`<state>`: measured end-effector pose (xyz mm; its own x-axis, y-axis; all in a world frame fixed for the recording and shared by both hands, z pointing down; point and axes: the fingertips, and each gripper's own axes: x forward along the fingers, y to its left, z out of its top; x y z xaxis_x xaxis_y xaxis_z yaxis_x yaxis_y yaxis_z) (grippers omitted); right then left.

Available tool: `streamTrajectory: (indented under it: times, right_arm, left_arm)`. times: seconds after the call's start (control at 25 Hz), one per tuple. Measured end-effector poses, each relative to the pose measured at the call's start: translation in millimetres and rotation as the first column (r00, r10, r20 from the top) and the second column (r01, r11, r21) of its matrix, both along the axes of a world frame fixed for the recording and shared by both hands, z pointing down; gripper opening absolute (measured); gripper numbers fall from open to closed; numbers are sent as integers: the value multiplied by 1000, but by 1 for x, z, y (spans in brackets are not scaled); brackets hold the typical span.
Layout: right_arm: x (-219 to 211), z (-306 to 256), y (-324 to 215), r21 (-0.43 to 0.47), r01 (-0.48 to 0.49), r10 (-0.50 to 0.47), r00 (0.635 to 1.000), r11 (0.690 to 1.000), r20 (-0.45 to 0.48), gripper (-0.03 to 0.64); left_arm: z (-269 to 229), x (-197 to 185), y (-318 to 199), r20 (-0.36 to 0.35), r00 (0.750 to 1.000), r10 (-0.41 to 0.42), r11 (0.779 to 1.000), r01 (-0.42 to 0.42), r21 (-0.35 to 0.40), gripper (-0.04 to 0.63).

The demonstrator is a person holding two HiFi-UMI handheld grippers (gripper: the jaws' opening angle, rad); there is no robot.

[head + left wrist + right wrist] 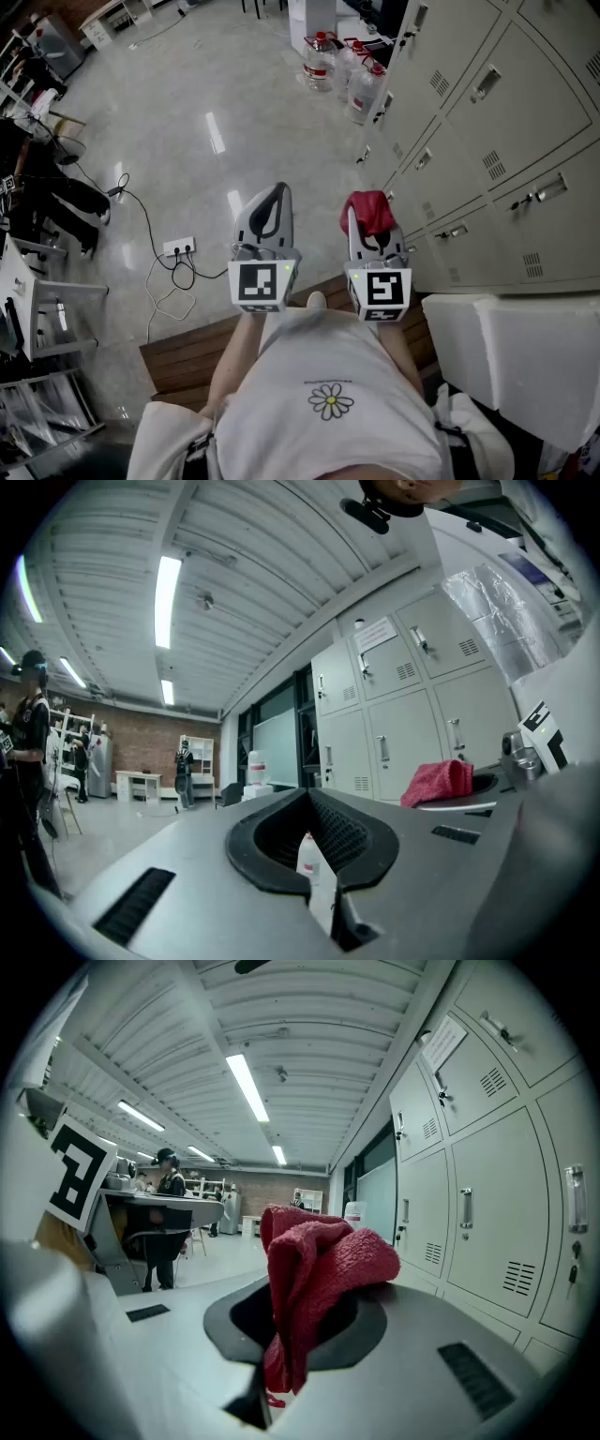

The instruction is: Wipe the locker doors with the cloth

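A red cloth (367, 212) is bunched between the jaws of my right gripper (367, 223), which is shut on it; in the right gripper view the cloth (314, 1269) sticks up from the closed jaws. The grey locker doors (497, 141) stand to the right, a short way from the cloth, and run along the right side (487, 1204) of the right gripper view. My left gripper (267, 214) is held beside the right one, shut with nothing in it (314, 850). From the left gripper view the cloth (439, 782) shows at the right, with the lockers (403, 714) behind.
Large water bottles (349, 70) stand on the floor by the lockers' far end. A power strip with cables (178, 248) lies on the floor at left. White foam blocks (516, 352) sit at lower right. Desks and chairs line the left edge. People stand far off (183, 771).
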<state>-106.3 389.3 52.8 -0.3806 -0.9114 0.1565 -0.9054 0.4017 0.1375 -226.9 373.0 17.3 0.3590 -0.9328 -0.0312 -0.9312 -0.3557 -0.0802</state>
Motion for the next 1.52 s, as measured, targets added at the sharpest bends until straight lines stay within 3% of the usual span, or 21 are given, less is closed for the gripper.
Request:
streamTrajectory:
  times: [0.56,1.0,1.24,1.52]
  right_arm:
    - [30,3,0,-5,-36,36,998,999,42,31]
    - [21,5,1,-28,8,-6,996,1000,88,32]
    - [11,24,-16,-94,9,-7,1000,996,20,31]
    - [-7,45,-63,-55,16,-15,1000,998,23,31]
  left_arm:
    - [-5,14,-9,5,1000,-3,1000,3,8,17]
    - [-12,15,-11,23,1000,12,1000,-13,15,17]
    - [-8,9,-30,-27,1000,14,1000,-14,-3,17]
    - [10,-15,-84,-27,1000,-5,998,7,66,17]
